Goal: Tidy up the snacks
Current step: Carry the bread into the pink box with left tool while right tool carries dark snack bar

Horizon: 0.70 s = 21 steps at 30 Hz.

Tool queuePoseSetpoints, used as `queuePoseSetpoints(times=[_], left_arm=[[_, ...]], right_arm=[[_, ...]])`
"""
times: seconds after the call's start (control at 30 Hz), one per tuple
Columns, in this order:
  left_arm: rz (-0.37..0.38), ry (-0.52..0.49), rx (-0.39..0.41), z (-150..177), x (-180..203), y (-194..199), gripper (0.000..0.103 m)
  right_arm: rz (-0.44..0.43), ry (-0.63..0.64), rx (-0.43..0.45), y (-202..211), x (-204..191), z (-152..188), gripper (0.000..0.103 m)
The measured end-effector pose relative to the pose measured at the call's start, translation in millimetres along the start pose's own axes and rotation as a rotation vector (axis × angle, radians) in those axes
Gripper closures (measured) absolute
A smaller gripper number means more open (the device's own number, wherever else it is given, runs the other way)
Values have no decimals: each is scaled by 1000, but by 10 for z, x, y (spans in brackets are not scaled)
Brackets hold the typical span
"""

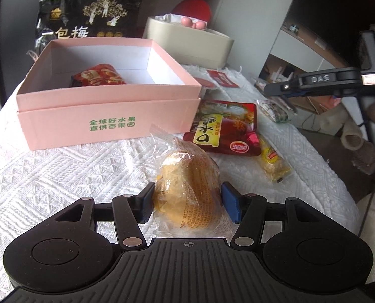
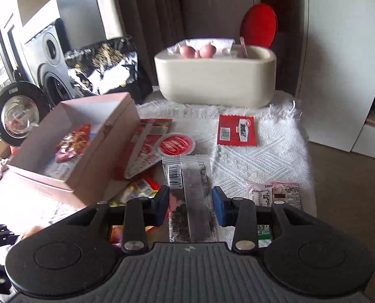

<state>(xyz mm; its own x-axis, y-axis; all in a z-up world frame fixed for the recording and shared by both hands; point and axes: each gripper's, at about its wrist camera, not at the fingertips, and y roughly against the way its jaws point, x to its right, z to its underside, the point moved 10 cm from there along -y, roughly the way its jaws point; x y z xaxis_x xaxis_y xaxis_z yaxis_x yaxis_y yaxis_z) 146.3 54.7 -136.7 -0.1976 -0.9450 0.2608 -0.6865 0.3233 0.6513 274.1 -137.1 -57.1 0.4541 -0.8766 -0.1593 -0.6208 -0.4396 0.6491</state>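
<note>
My left gripper is shut on a round bun in a clear printed wrapper, both blue pads pressing its sides just above the white cloth. Behind it stands the open pink box, also seen in the right wrist view, with a red snack pack lying inside. My right gripper is shut on a flat clear packet with a barcode, gripped by its long edges. The packet's near end is hidden under the gripper body.
Loose snacks lie right of the box: a red-and-yellow pouch, a small yellow pack, a red sachet, a round red-lidded cup, a pink packet. A beige tub and a black bag stand behind. The table edge runs along the right.
</note>
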Motion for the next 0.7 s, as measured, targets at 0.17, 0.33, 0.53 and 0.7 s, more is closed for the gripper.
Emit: queuePoseSetpoints(times=[0.17, 0.33, 0.53, 0.7], left_arm=[[14, -67, 2, 46, 167, 179, 43], [67, -94, -5, 116, 327, 484, 44], [-41, -120, 173, -490, 185, 1016, 44], [-115, -55, 314, -1292, -147, 1128, 43]], right_arm=[[-70, 50, 42, 567, -358, 239, 67], [-122, 92, 64, 887, -672, 522, 67], [-136, 141, 106, 1070, -899, 614, 66], [-131, 165, 145, 1143, -967, 597, 66]])
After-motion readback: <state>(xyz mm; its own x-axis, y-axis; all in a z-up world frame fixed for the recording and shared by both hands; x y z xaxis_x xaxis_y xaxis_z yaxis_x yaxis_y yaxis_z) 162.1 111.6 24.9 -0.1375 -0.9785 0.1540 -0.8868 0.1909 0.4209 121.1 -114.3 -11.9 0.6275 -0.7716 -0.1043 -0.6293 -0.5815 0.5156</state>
